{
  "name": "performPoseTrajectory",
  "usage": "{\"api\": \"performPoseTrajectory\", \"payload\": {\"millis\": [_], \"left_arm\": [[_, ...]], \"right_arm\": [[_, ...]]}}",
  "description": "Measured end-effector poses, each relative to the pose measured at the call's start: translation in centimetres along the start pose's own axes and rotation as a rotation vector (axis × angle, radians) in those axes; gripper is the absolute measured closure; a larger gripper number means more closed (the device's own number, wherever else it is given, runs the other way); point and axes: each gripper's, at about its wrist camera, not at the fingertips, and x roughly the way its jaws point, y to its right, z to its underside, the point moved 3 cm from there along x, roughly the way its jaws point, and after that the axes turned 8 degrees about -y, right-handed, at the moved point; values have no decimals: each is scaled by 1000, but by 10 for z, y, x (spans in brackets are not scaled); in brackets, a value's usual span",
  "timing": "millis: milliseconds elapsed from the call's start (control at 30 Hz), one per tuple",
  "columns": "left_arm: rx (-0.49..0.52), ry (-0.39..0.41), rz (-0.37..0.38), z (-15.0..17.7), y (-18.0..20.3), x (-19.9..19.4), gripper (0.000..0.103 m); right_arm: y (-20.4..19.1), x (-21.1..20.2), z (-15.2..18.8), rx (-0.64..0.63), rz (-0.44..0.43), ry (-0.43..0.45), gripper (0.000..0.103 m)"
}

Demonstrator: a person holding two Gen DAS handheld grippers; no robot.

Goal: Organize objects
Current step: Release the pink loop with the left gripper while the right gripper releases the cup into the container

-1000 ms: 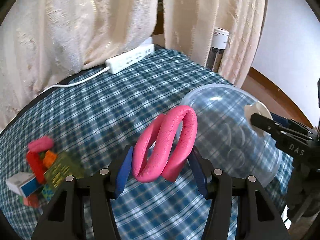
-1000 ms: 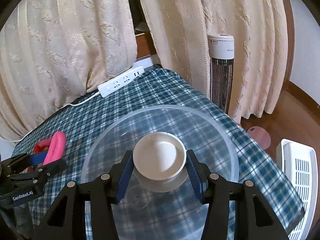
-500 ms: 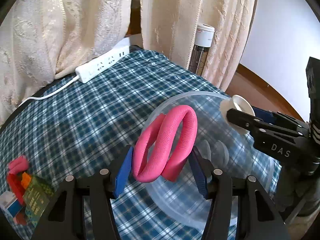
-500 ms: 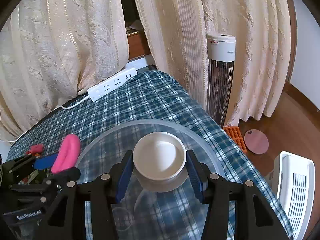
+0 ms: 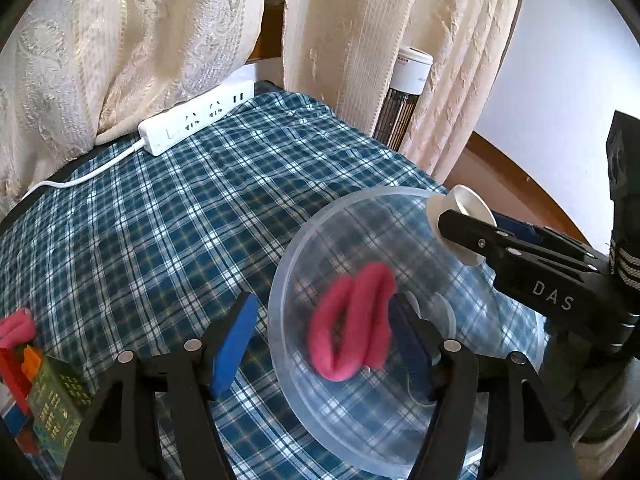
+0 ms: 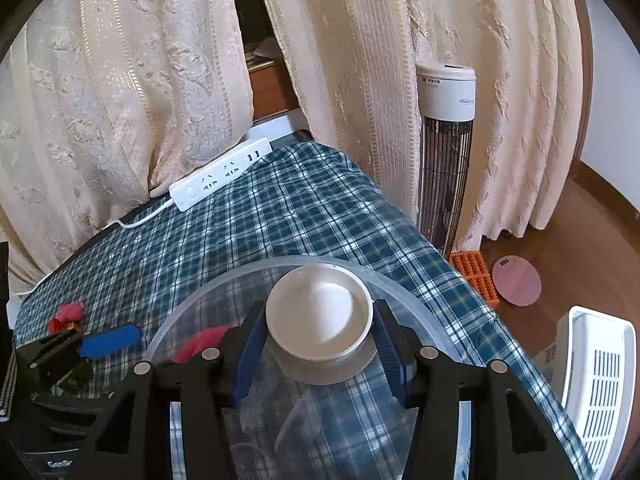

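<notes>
The pink foam loop [image 5: 354,320], clamped half a second ago, now drops blurred into the clear bowl [image 5: 288,280]. The left tongs [image 5: 320,340] have just spread apart; the right tongs [image 6: 318,344] stay clamped on the white cup [image 6: 318,312] over the tabletop [image 5: 160,220].

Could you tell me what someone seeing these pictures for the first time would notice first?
Most likely the blurred pink loop dropping into the clear plastic bowl near the right end of the blue checked tablecloth; the left gripper has just been opening, and its pads no longer press the loop. Next, the small white cup, clamped by the right gripper above the bowl.
</notes>
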Motion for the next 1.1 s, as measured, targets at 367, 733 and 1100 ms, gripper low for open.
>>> {"api": "performPoseTrajectory", "payload": {"millis": [367,733,1100], "left_arm": [[-29,11,-5,5,-7,-12,34],[-51,14,-38,16,-16,-24,34],[-72,29,-64,28,-29,-41,34]], "right_arm": [[-1,-10,4,14,-17,13,42],[2,-18,17,47,-17,10,42],[-23,-27,25,18,-52,15,41]]}}
